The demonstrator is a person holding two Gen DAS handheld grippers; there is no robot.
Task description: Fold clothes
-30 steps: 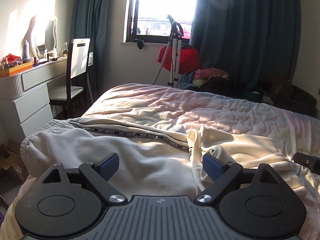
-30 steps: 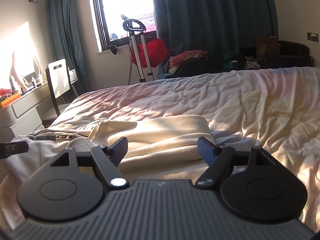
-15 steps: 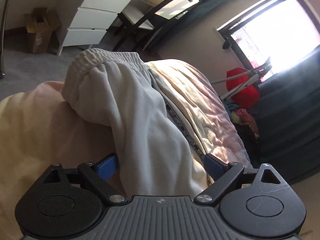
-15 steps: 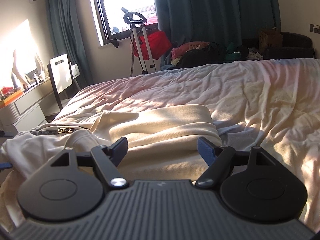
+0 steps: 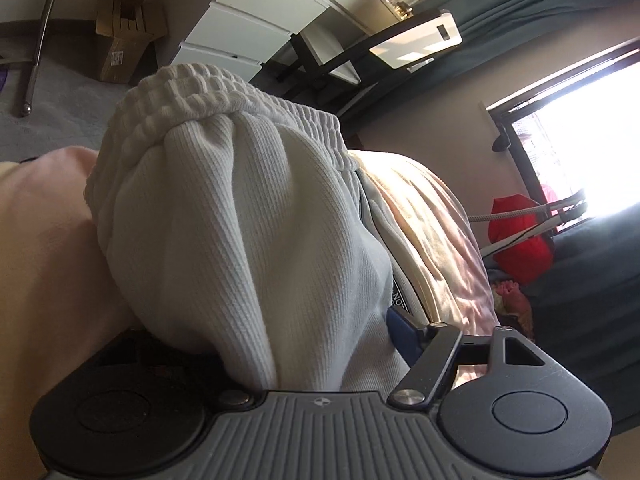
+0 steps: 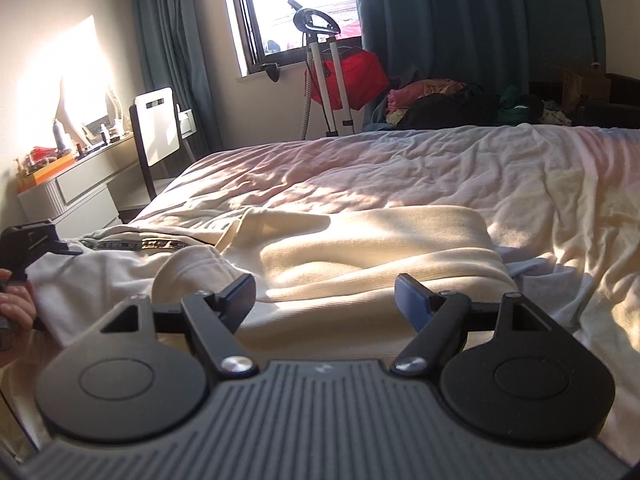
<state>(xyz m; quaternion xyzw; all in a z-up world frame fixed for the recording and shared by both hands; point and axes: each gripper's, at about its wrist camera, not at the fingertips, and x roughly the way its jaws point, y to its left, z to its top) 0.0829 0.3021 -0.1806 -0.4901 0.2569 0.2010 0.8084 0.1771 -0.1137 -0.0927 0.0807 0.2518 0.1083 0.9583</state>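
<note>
A big bed (image 6: 440,168) with a wrinkly pale sheet sits by a sunny window (image 6: 296,4) and dark curtains (image 6: 472,32). White drawers (image 5: 244,28) stand by a cardboard box (image 5: 120,36) — flaps open, inside hidden. The white trousers (image 5: 248,240) lie on the bed. The left gripper (image 5: 304,352) is closing around them; the right gripper (image 6: 325,300) hangs wide apart — holding nothing

White ribbed trousers (image 5: 248,240) bulge between the closing jaws of the left gripper (image 5: 304,344), burying its left finger; whether the pads press cannot be told. Beside the right gripper (image 6: 325,295), the picture's left edge crops the person's hand (image 6: 14,306).
</note>
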